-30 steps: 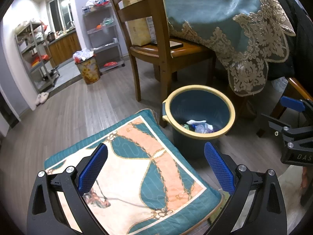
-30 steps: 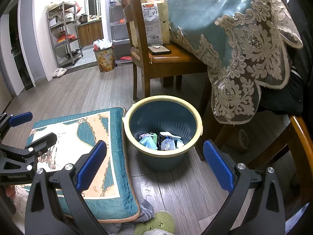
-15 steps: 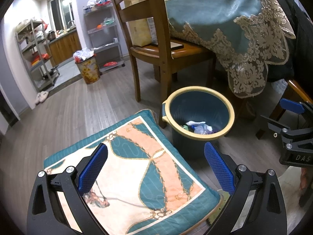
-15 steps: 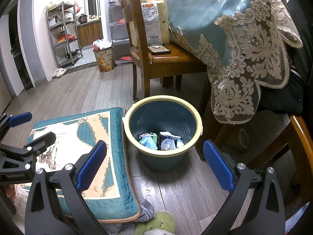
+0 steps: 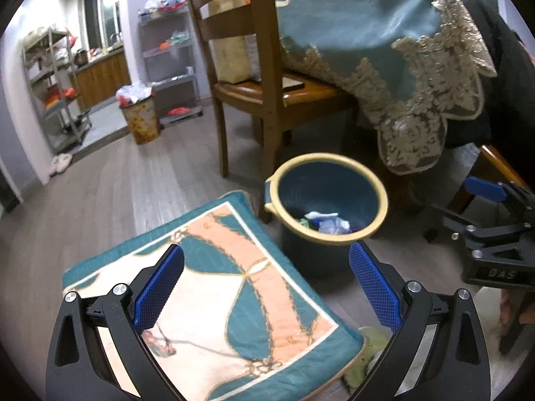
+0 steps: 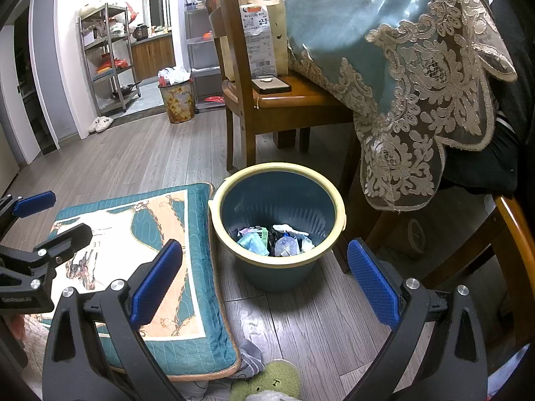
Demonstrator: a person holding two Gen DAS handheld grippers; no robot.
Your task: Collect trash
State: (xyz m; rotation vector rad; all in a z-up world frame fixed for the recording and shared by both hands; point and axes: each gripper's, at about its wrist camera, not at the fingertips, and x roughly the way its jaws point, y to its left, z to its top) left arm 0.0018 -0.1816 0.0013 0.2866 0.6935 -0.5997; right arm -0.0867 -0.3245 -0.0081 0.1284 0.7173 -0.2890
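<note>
Your left tongs and right tongs both hang spread wide, gripping nothing. The bin ahead holds crumpled wrappers, just beside a floor cushion.

Green plush toy cut off by bottom edge; blue yellow-rimmed plastic bin blurred in left view.

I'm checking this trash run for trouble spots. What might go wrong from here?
Both claws, left and right, are open and empty, so nothing is collected yet. The bin sits tight between the cushion and a chair leg; a reach could tip it. The tablecloth lace hanging nearby could snag a claw.
</note>
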